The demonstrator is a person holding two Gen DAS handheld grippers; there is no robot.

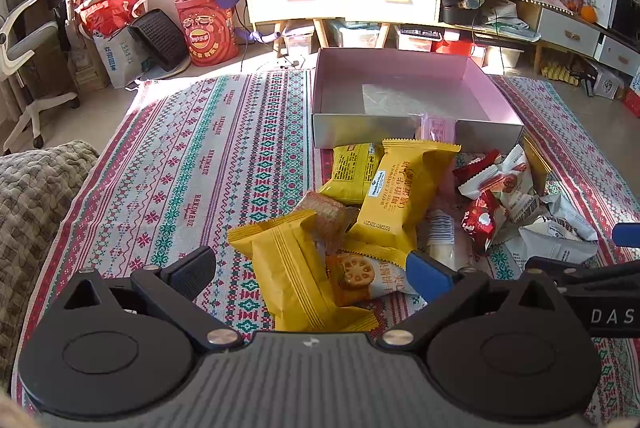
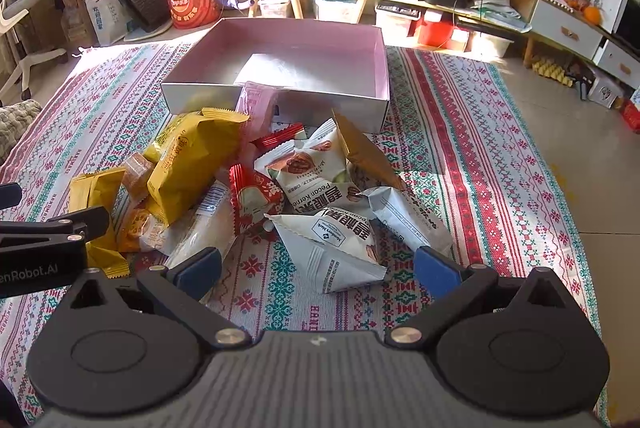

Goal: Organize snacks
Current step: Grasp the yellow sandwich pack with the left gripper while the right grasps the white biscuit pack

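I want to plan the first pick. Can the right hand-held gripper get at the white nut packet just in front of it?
Probably yes: the right hand-held gripper is open, the white nut packet lies between its fingers, and nothing covers it.

- Left wrist view looks forward, low and close, over the snacks [image 1: 384,204] toward the box [image 1: 416,132].
- Right wrist view faces alike from the snacks' right side; both share snacks [image 2: 280,188], box [image 2: 280,96], cloth [image 2: 460,168].
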